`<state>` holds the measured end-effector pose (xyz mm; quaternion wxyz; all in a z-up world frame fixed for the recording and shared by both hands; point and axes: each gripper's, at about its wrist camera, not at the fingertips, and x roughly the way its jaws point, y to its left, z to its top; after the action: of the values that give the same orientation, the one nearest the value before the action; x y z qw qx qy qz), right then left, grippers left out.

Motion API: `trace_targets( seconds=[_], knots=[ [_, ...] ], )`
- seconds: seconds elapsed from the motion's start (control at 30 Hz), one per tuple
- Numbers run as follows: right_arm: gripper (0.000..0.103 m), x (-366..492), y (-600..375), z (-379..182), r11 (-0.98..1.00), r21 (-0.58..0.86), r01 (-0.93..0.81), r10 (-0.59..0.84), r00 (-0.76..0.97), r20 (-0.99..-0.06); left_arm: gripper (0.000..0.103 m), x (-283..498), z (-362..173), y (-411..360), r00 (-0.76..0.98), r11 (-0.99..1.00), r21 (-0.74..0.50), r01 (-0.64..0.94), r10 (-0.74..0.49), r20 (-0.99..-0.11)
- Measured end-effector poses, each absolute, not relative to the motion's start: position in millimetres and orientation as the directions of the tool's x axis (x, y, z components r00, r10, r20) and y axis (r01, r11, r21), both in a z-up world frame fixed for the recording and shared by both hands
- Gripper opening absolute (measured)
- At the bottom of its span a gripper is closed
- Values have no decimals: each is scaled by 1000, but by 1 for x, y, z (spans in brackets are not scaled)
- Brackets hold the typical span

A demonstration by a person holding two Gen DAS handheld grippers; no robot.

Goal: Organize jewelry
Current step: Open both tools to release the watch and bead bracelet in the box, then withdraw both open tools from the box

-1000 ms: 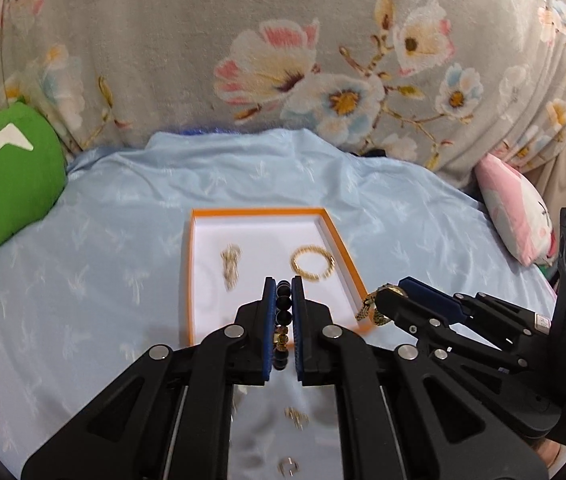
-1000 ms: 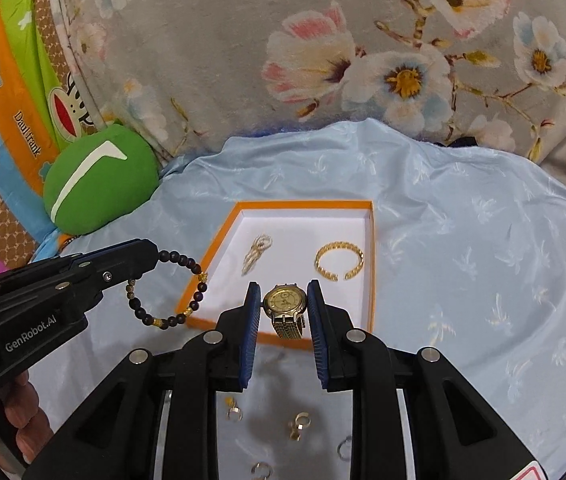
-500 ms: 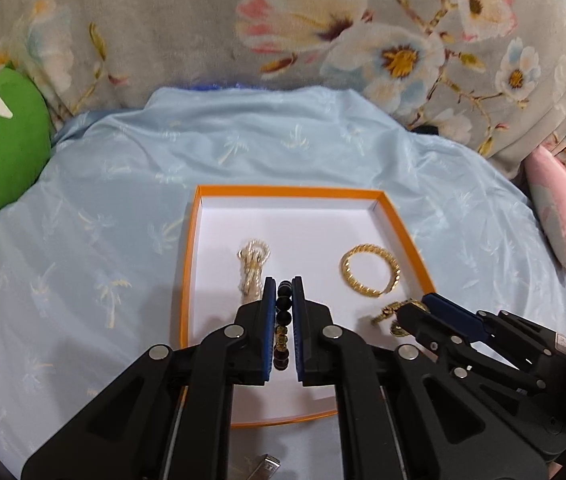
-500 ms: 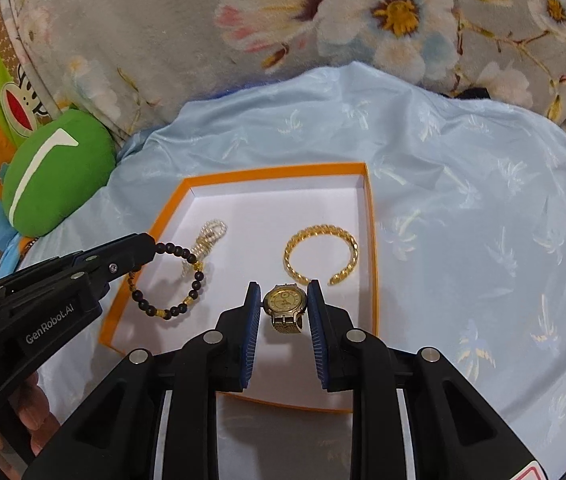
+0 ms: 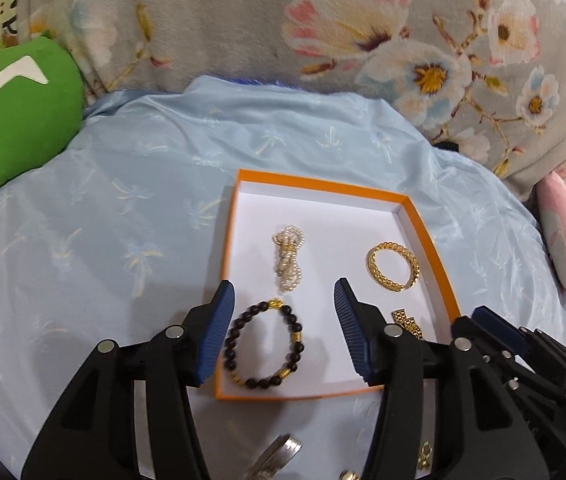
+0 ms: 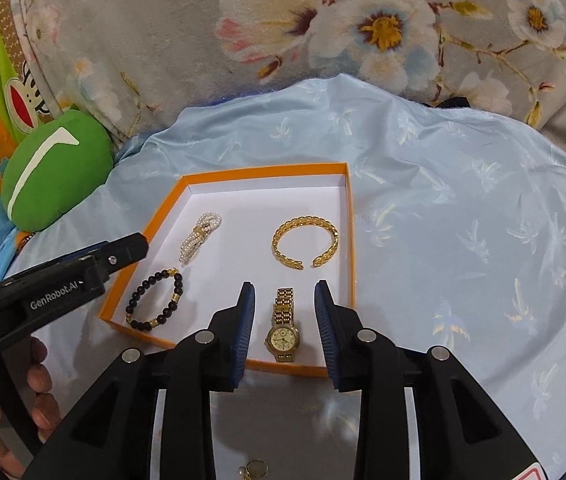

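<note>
One orange-rimmed box (image 6: 350, 240) sits on the blue cloth (image 6: 463, 208) and holds four pieces: a gold bangle (image 6: 305, 242), a black bead bracelet (image 5: 263, 343), a gold watch (image 6: 283, 330) and a pearl cluster (image 6: 199, 236). Two grippers work over it. The left gripper (image 5: 283, 300), its jaws just opened, stands spread with the bead bracelet lying free between them; the right gripper (image 6: 285, 300), also just opened, straddles the watch without touching it.

Bed covered by a pale blue sheet (image 6: 463, 208); orange tray (image 6: 349, 216) at centre, green cushion (image 6: 55, 176) at left.
</note>
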<state>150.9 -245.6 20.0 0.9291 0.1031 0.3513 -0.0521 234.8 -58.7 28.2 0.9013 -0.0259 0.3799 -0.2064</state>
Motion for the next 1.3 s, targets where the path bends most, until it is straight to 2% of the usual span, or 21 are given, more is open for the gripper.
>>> trace_targets(
  seconds=[0.17,0.47,0.77,0.9,1.03,1.3],
  knots=[
    [37,110,-247,21,972,147,183,-38,740,-671,58,203,40,-21,655,932,-180,316,-351,-669],
    [37,43,-235,3,971,141,193,-33,693,-720,58,140,17,24,608,942,-170,289,-318,-727],
    [37,9,-225,-17,966,156,206,-15,650,-760,58,97,-13,23,535,932,-201,301,-339,-774],
    [37,5,-226,-19,963,165,212,-11,647,-762,59,89,-15,19,531,932,-194,305,-336,-778],
    [37,4,-225,-18,963,170,208,-7,651,-759,66,89,-15,19,541,935,-196,295,-333,-772],
    [37,6,-222,-18,963,187,195,17,647,-762,66,111,-25,6,518,935,-196,297,-330,-789]
  ],
)
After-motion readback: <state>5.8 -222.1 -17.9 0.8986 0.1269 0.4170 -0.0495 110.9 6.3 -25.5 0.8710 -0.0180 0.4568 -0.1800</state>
